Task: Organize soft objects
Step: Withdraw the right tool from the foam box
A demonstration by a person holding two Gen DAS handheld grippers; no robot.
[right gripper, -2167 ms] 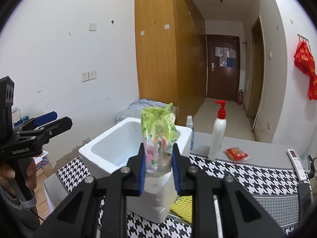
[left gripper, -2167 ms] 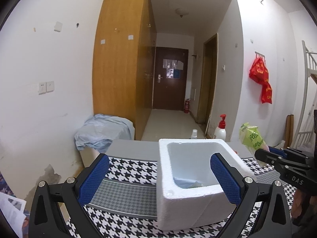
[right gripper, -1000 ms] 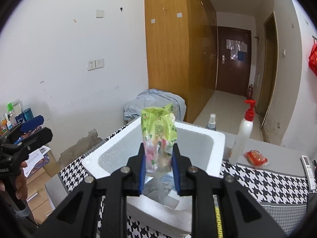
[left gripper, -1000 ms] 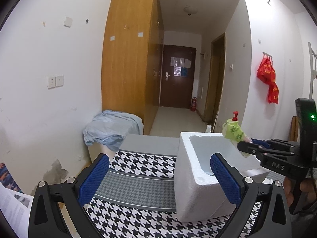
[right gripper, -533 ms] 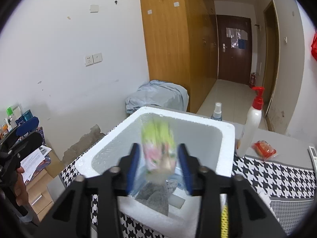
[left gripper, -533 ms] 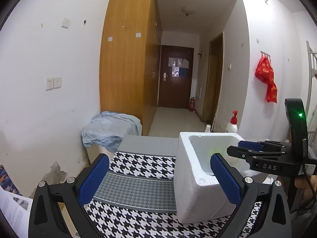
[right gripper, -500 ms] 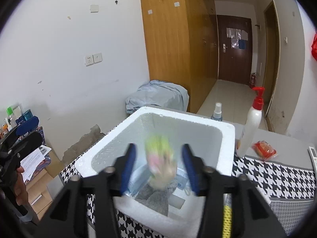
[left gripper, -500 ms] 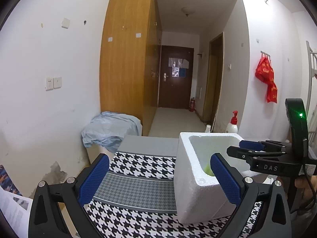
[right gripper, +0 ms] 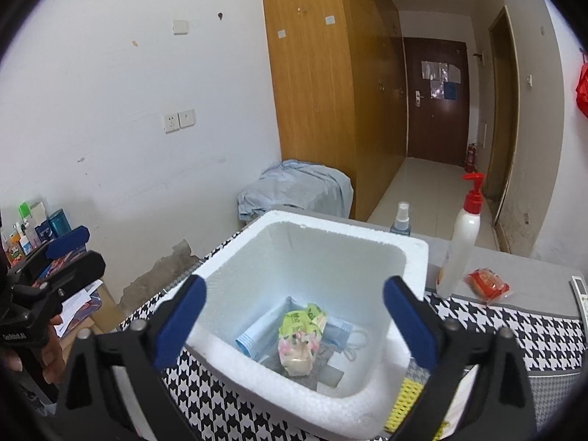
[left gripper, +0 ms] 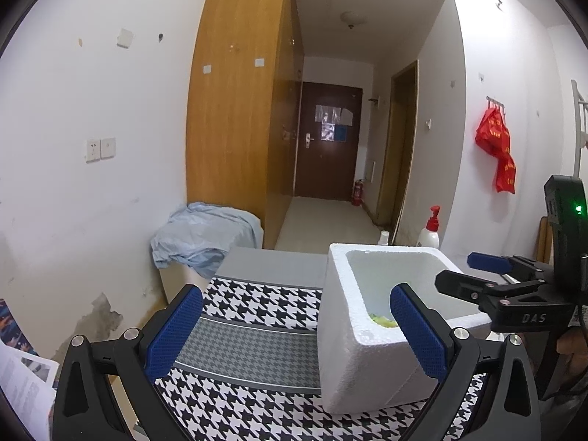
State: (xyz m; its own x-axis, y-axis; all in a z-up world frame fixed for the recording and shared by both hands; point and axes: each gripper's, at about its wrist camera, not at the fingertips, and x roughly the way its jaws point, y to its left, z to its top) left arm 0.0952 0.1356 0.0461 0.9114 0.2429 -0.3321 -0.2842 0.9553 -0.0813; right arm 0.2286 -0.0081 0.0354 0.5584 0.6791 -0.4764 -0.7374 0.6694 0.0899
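Observation:
A white foam box [right gripper: 371, 400] stands on the houndstooth tablecloth [left gripper: 257, 301]; it also shows in the left wrist view [left gripper: 352, 360]. A green and pink snack bag [right gripper: 299, 341] lies inside it on a blue face mask [right gripper: 253, 340] and a grey cloth [right gripper: 323, 362]. My right gripper [right gripper: 294, 305] is open and empty, above the box. My left gripper [left gripper: 294, 334] is open and empty, left of the box, near the table's front. A red packet [right gripper: 487, 283] lies on the table behind the box.
A white pump bottle [right gripper: 459, 235] and a small spray bottle [right gripper: 400, 220] stand behind the box. A yellow object [right gripper: 404, 400] lies at the box's right side. A remote [right gripper: 580, 292] lies at the far right. A blue-grey sheet [left gripper: 202, 235] covers a low box beyond the table.
My right gripper carried the snack bag over the foam box, opened, and the bag dropped inside. The left gripper moved left of the box and stayed open.

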